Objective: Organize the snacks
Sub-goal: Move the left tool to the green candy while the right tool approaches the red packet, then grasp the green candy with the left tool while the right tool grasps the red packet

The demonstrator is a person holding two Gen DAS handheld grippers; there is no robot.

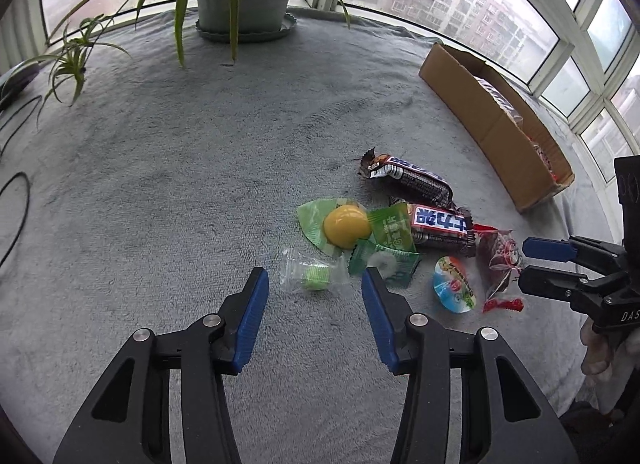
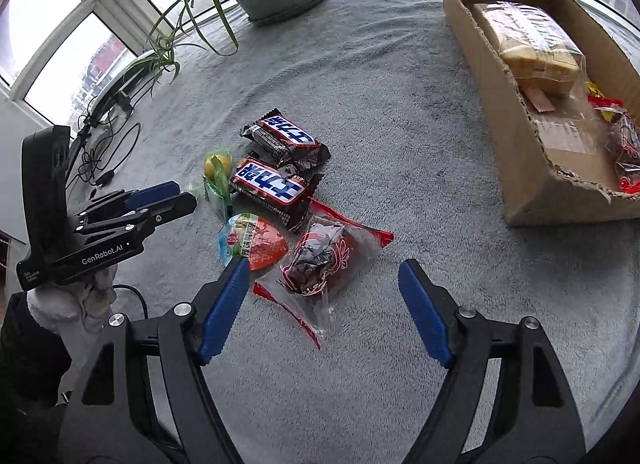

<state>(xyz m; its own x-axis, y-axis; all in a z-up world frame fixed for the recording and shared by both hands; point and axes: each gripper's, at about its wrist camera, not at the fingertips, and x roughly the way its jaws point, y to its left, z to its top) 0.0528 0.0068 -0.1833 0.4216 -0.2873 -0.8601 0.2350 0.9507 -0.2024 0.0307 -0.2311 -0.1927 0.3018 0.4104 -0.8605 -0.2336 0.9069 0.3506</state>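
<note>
Snacks point(image 1: 400, 232), crinkly wrapped bars and sweets in brown, green, yellow and red, lie heaped left of the cardboard box point(image 2: 520, 131), left gripper point(image 1: 314, 284) and right gripper point(image 2: 322, 280) both parted, empty.

A matt, fuzzy grey cloth point(image 2: 400, 111) covers the desk. On it beside the rough, torn-edged cardboard box point(image 2: 500, 111) lie glossy plastic-wrapped chocolate bars point(image 2: 272, 187) and a clear crinkled red-printed packet point(image 2: 324, 264). The fingers point(image 1: 250, 320) carry ribbed blue pads on matt black plastic.
</note>
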